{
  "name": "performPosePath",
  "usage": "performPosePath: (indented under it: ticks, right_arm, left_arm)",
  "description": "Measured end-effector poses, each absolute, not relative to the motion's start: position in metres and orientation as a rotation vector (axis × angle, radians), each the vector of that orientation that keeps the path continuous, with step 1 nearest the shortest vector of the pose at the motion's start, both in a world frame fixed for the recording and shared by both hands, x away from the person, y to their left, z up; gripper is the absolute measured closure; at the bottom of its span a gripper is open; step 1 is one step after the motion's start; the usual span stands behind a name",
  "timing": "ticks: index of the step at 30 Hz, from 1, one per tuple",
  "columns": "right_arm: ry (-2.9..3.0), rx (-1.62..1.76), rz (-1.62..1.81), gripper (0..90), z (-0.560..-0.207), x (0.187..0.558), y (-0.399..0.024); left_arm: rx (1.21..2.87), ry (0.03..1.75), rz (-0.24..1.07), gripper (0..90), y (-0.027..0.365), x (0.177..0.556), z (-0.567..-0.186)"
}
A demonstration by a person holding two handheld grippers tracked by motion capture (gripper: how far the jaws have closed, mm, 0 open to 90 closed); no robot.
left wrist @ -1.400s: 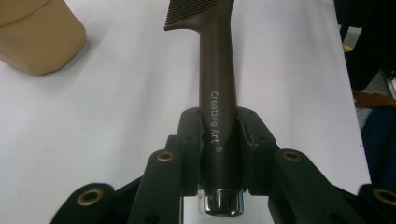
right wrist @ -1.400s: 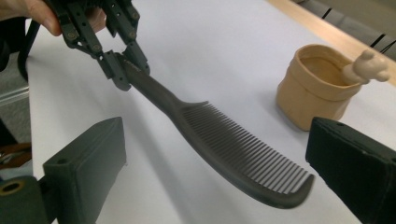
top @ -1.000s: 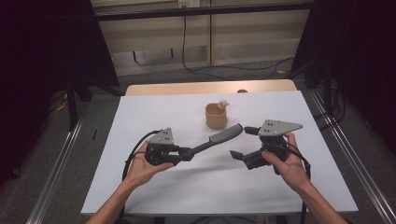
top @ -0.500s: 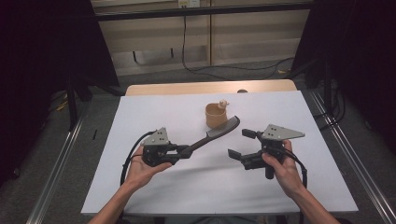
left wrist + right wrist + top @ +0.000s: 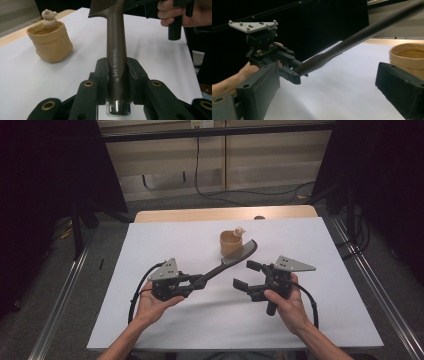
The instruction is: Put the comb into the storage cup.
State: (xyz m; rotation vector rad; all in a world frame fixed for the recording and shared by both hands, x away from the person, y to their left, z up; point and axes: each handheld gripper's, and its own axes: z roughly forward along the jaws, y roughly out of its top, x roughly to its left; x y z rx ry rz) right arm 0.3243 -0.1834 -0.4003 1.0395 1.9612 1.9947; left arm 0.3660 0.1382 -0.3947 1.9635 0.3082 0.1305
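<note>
White lettering reading "Creative Art", followed by a small registered-trademark sign, runs lengthwise along the dark brown handle of a comb (image 5: 117, 62). The words stand on the stretch of handle clamped in the left hand-held gripper (image 5: 117, 75). No other writing can be read.

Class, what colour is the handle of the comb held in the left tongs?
Dark brown, with white lettering; the comb handle shows best in the left gripper view.
</note>
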Motion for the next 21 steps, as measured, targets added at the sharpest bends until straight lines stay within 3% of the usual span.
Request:
performPosePath:
  ticks: [13, 21]
  right_arm:
    - [1.929, 1.077, 2.065, 6.1, -0.408, 0.330, -0.165]
    - [1.938, 1.077, 2.071, 13.3, -0.409, 0.332, -0.159]
  left_arm:
    - [1.926, 0.298, 0.132, 72.7, 0.133, 0.363, -0.395]
    - [1.909, 0.286, 0.133, 72.8, 0.131, 0.363, -0.394]
